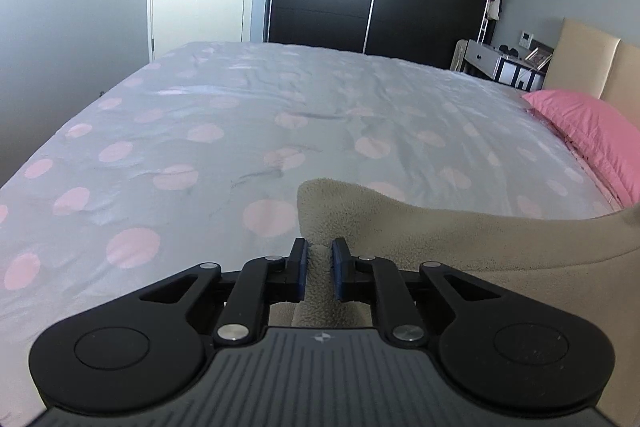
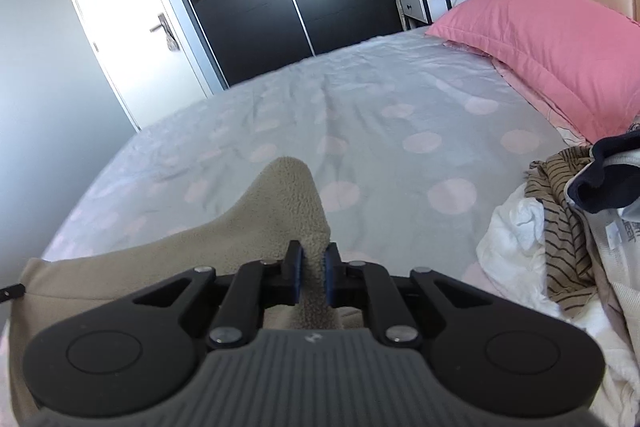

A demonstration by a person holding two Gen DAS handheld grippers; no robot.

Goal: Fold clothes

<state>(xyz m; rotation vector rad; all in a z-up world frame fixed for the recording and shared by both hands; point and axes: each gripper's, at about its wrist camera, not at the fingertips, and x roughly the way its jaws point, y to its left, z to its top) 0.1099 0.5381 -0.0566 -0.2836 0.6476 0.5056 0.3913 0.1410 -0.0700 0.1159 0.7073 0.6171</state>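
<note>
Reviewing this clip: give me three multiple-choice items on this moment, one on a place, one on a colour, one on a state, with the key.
1. Where is the pile of unfolded clothes?
A. on the floor
B. on the bed, below the pillow in the right wrist view
C. in the wardrobe

2. What colour is the pillow?
A. pink
B. green
C. black

3. How is the left gripper?
A. wide open
B. out of view
C. shut on the beige fleece garment

Key: B, the pile lies on the dotted sheet; A, the pillow is plainly pink; C, fleece is pinched between both pads.
</note>
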